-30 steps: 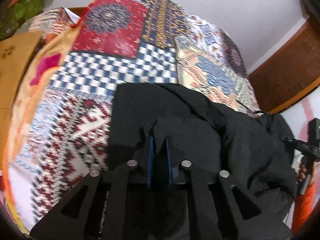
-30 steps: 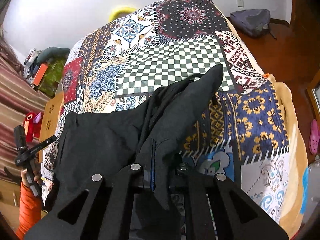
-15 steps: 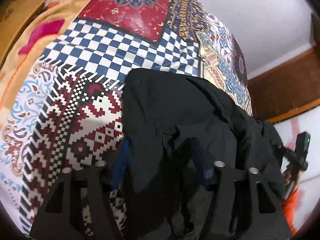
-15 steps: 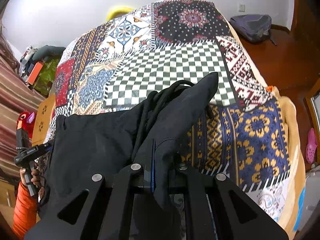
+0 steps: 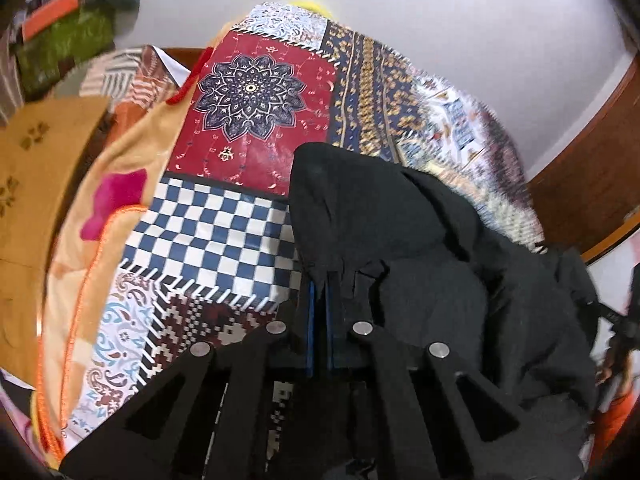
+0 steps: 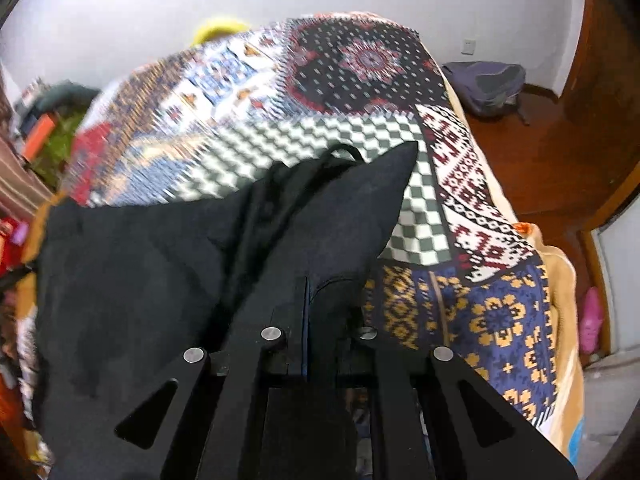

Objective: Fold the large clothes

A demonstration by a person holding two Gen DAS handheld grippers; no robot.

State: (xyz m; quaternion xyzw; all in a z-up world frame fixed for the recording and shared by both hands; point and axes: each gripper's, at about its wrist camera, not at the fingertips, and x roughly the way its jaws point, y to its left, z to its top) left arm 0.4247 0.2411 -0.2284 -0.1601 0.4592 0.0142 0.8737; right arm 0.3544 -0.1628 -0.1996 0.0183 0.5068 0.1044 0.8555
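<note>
A large black garment (image 5: 420, 264) lies bunched on a bed under a patchwork quilt (image 5: 224, 232). In the left wrist view my left gripper (image 5: 320, 292) is shut, its blue pads pinching the garment's left edge, with a pointed flap rising above the fingers. In the right wrist view the garment (image 6: 168, 264) spreads to the left and a pointed corner (image 6: 384, 184) reaches over the green checkered patch. My right gripper (image 6: 316, 292) is shut on a fold of the garment near its right side.
The quilt (image 6: 500, 312) covers the whole bed over an orange blanket (image 5: 116, 160). A wooden headboard or cabinet (image 5: 36, 184) stands at the left. A backpack (image 6: 484, 84) lies on the wooden floor to the right. A pink slipper (image 6: 590, 316) lies by the bed.
My left gripper opened half a second ago and has shut again on the garment's edge, lifting it. My right gripper stayed shut on the garment and moved slightly forward.
</note>
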